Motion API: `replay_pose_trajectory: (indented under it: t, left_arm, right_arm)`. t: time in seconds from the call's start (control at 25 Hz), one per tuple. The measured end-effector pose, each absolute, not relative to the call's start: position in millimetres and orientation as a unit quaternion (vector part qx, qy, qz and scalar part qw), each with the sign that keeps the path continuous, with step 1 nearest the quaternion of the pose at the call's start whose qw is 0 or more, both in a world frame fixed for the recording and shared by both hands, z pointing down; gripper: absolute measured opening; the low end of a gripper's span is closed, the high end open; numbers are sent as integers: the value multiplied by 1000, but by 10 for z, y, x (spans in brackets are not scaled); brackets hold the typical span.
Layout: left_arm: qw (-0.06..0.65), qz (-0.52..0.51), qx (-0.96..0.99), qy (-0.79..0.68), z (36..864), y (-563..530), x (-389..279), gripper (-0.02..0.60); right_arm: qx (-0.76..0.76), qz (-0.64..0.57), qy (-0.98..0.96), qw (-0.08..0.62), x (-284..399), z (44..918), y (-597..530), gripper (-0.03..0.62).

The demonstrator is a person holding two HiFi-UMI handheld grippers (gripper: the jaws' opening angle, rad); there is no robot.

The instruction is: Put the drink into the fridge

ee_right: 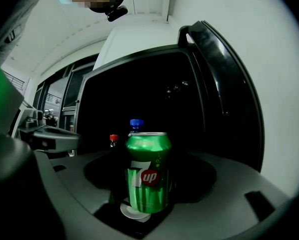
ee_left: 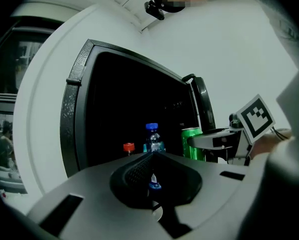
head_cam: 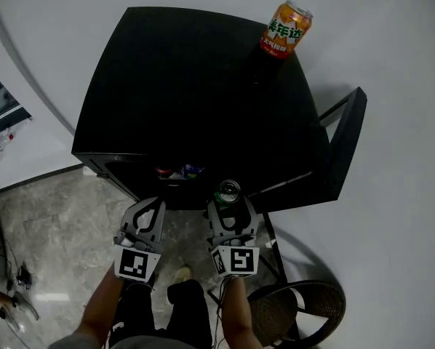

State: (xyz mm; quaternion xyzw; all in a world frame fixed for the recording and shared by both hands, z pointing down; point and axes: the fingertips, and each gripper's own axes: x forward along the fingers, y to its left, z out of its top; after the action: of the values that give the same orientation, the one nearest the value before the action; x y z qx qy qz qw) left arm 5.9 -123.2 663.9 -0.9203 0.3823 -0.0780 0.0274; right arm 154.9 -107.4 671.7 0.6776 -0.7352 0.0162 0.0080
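green can held at the open mouth of a small black fridge

seen from above, a low black fridge (head_cam: 203, 93) stands against a pale curved wall, its open front facing the person. the fridge door (head_cam: 346, 140) is swung wide to the right and stands edge-on, leaving the whole front edge clear. an orange can (head_cam: 285, 29) stands upright on the back right corner of the fridge top. inside, close to the front edge, a blue-capped bottle (ee_left: 152, 136) stands with a red cap (ee_left: 129, 147) just to its left; the space to their right, up to the door, is dark. a wicker chair (head_cam: 297, 311) sits on the floor (head_cam: 50, 224) below the door.

two forearms reach forward side by side, both tools aimed about level at the opening. the right hand-held gripper (head_cam: 230, 208) is clamped on an upright green can (ee_right: 148, 171), just in front of the fridge's front edge. the left hand-held gripper (head_cam: 150, 208) sits near it on the left, jaws pressed together with nothing between them.
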Motion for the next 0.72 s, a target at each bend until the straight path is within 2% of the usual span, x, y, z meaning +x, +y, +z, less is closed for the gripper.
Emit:
replay_pose_trajectory:
  t: [0.72]
  left_arm:
    - [35,-70,-921,382,7129,-1564,155,5]
  right_arm:
    - [687,10,-726,17,1656,7300,-1683,298]
